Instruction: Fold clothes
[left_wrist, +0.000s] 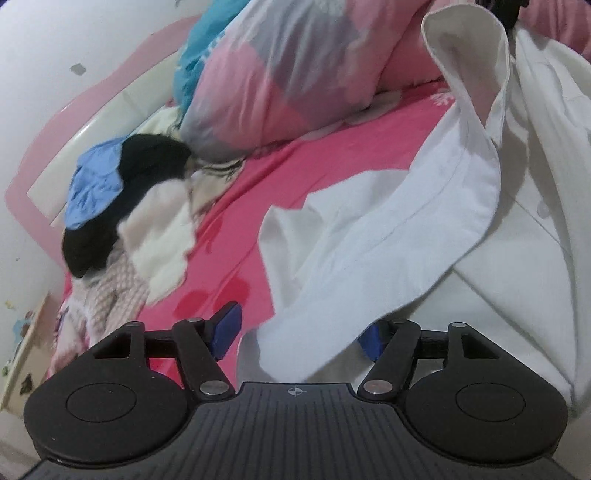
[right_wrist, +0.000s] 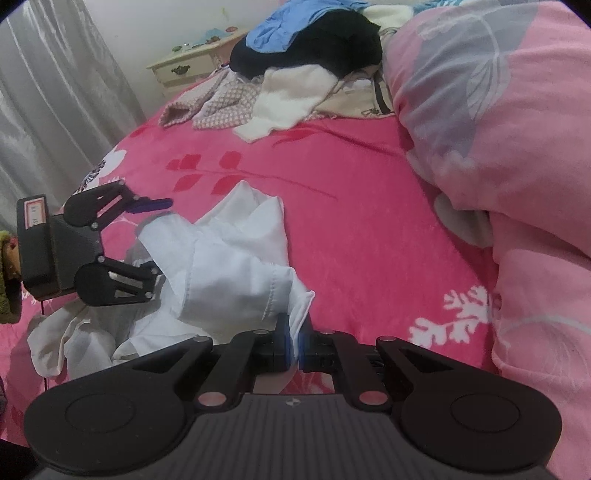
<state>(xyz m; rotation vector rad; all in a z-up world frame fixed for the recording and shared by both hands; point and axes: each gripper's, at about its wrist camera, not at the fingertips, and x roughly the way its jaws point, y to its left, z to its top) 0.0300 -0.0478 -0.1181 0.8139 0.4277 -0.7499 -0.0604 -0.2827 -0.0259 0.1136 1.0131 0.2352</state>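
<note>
I am lifting a white shirt (right_wrist: 236, 266) off the pink bedspread (right_wrist: 369, 192), near its front edge and well apart from the pile of clothes (right_wrist: 306, 70) by the headboard. My right gripper (right_wrist: 294, 343) is pinching a corner of the cloth, pads pressed together on it. My left gripper (left_wrist: 299, 338) is standing spread around a hanging fold, pads not pressing it; in the right wrist view its fingers (right_wrist: 155, 204) are bracketing the shirt's far end. To do this step well, I judge I should be closing the left pads on a single seam edge, not a bunched layer, then drawing both hands apart level so the shirt is hanging flat, clear of the quilt (right_wrist: 498, 129).
</note>
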